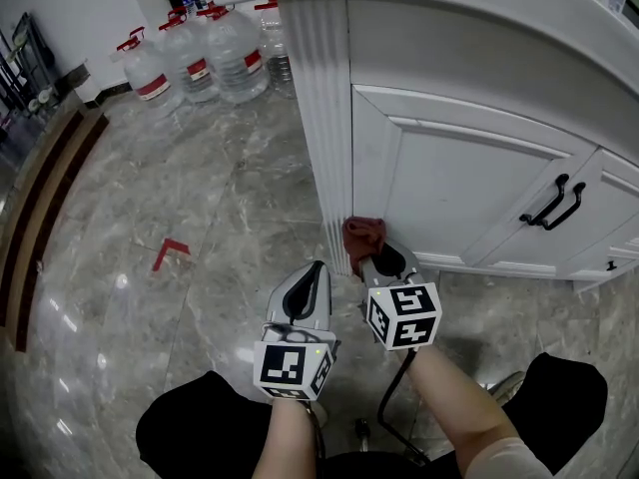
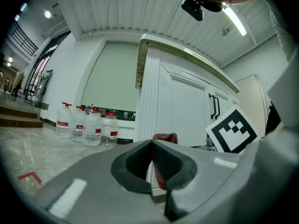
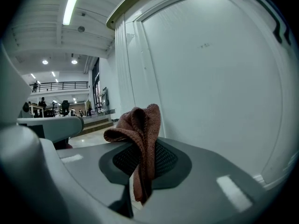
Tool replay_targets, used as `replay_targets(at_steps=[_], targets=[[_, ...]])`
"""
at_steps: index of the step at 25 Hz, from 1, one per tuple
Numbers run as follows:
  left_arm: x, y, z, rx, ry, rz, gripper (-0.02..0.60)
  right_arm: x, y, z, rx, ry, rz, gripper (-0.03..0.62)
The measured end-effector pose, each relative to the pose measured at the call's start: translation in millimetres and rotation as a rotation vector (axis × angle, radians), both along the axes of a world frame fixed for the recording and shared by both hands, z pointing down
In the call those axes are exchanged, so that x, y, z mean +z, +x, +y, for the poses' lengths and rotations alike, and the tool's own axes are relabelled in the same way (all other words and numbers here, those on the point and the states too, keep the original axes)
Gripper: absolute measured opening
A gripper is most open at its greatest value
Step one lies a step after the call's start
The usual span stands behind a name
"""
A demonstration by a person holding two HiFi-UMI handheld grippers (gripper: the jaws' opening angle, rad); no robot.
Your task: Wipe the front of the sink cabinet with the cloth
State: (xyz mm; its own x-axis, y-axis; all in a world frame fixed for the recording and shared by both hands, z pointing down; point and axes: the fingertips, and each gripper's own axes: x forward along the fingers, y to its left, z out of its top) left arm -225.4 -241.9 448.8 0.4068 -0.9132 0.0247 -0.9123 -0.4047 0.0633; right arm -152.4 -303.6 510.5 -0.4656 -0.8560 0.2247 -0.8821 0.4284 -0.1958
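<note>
left tool closed, empty; right tool pinches the brown cloth, bunched at its tips against the cabinet

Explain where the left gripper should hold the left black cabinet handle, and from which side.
Probably the middle of the black handle, approached straight from the front. Its bar runs upright and stands off the cabinet door, so jaws set left and right can close around it. The left gripper is shut, so open it first.
</note>
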Motion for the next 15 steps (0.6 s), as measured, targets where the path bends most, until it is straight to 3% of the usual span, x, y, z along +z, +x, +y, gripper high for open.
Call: replay_targets(at_steps=[5, 15], targets=[[0.0, 14.9, -2.6, 0.022, -0.001, 0.008, 0.0, -2.3, 27.4, 2.4, 0.027, 0.011, 0.012, 0.081], [2.8, 79.7, -0.5, 0.14, -0.004, -0.034, 0.0, -6.5, 112.9, 12.0, 0.15, 0.005, 0.027, 0.081]])
